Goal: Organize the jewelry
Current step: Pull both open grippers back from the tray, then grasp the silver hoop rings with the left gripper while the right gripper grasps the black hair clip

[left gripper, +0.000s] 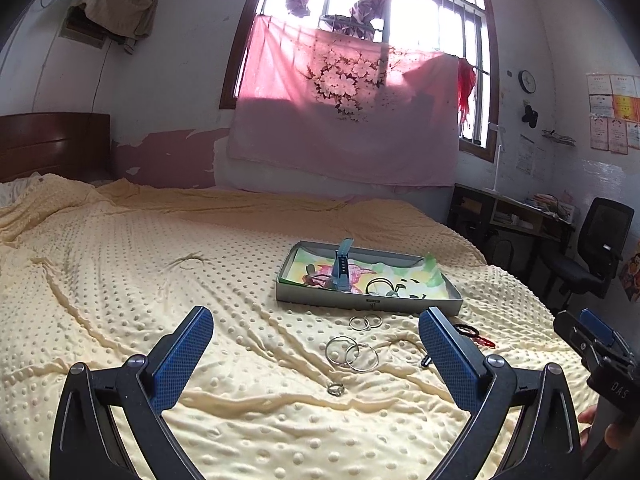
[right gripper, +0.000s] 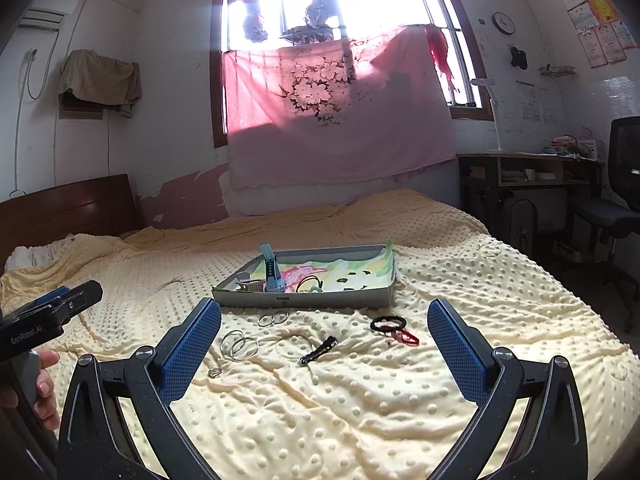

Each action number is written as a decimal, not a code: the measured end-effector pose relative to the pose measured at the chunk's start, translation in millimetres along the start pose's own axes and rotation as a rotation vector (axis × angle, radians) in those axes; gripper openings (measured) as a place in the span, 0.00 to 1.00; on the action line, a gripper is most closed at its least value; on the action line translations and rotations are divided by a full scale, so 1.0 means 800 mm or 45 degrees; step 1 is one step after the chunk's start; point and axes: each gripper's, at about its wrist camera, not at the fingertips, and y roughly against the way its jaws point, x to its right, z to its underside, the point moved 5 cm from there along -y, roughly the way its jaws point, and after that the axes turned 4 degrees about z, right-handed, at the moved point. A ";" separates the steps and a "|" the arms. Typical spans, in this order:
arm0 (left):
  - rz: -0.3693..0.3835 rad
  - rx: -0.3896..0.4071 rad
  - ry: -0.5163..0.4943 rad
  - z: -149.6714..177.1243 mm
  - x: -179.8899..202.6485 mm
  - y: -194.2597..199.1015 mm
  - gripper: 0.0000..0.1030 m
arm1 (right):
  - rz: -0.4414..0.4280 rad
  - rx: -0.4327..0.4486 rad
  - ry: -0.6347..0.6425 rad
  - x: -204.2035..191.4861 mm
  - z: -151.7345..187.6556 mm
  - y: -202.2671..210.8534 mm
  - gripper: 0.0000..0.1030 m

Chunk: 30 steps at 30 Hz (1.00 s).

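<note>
A shallow grey tray [left gripper: 368, 303] [right gripper: 304, 300] with a colourful lining sits on the yellow dotted blanket. It holds a blue watch [left gripper: 342, 266] [right gripper: 273, 274] and small pieces. In front of it lie two small silver hoops [left gripper: 365, 322] [right gripper: 273, 319], two large silver hoops [left gripper: 352, 353] [right gripper: 239, 344], a small ring [left gripper: 335, 389] [right gripper: 215, 373], a black clip [right gripper: 319, 350], a black hair tie [right gripper: 388, 323] and a red band [right gripper: 408, 336]. My left gripper [left gripper: 316, 354] is open above the hoops. My right gripper [right gripper: 324, 350] is open above the black clip.
The bed's wooden headboard [left gripper: 52, 144] is at far left. A dark desk [right gripper: 528, 172] and black office chair [right gripper: 616, 200] stand at the right beside the bed. A pink cloth [left gripper: 344, 120] hangs below the window.
</note>
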 end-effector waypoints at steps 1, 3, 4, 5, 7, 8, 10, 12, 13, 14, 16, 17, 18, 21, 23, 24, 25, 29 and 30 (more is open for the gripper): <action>0.006 -0.012 0.001 -0.001 -0.002 -0.007 1.00 | -0.006 -0.010 0.005 -0.001 0.001 -0.008 0.99; 0.019 -0.044 -0.002 -0.002 -0.004 -0.027 1.00 | -0.025 -0.051 0.007 -0.002 0.004 -0.028 0.99; 0.029 -0.064 -0.003 -0.001 -0.005 -0.038 1.00 | -0.036 -0.064 0.003 -0.002 0.006 -0.035 0.99; 0.037 -0.084 -0.003 0.001 -0.007 -0.047 1.00 | -0.047 -0.080 -0.005 -0.002 0.009 -0.044 0.99; 0.053 -0.122 0.008 0.006 -0.010 -0.066 1.00 | -0.058 -0.104 -0.024 -0.001 0.014 -0.060 0.99; 0.054 -0.137 0.017 0.009 -0.013 -0.076 1.00 | -0.060 -0.118 -0.029 0.000 0.017 -0.068 0.99; 0.065 -0.168 0.024 0.016 -0.016 -0.092 1.00 | -0.066 -0.148 -0.040 0.000 0.023 -0.085 0.99; 0.067 -0.193 0.019 0.024 -0.018 -0.104 1.00 | -0.075 -0.170 -0.043 -0.001 0.028 -0.099 0.99; 0.071 -0.205 0.016 0.026 -0.018 -0.109 1.00 | -0.079 -0.179 -0.040 -0.003 0.031 -0.105 0.99; 0.075 -0.222 0.012 0.030 -0.019 -0.116 1.00 | -0.080 -0.189 -0.034 -0.003 0.034 -0.111 0.98; 0.091 -0.252 0.014 0.035 -0.019 -0.128 1.00 | -0.090 -0.221 -0.027 -0.007 0.041 -0.125 0.96; 0.106 -0.269 0.018 0.039 -0.019 -0.134 1.00 | -0.097 -0.238 -0.028 -0.008 0.045 -0.131 0.91; 0.122 -0.286 0.023 0.043 -0.019 -0.140 1.00 | -0.106 -0.261 -0.028 -0.011 0.050 -0.139 0.82; 0.161 -0.341 0.026 0.053 -0.018 -0.158 0.89 | -0.114 -0.333 -0.006 -0.015 0.062 -0.159 0.73; 0.184 -0.380 0.026 0.059 -0.017 -0.171 0.86 | -0.131 -0.379 -0.005 -0.019 0.070 -0.172 0.64; 0.202 -0.398 0.030 0.062 -0.017 -0.177 0.81 | -0.140 -0.402 -0.007 -0.019 0.074 -0.177 0.58; 0.217 -0.414 0.035 0.064 -0.016 -0.183 0.78 | -0.143 -0.428 -0.009 -0.020 0.078 -0.184 0.56; 0.270 -0.474 0.032 0.074 -0.012 -0.206 0.68 | -0.149 -0.503 -0.037 -0.021 0.092 -0.208 0.53; 0.280 -0.488 0.024 0.076 -0.010 -0.211 0.67 | -0.148 -0.524 -0.040 -0.022 0.095 -0.214 0.50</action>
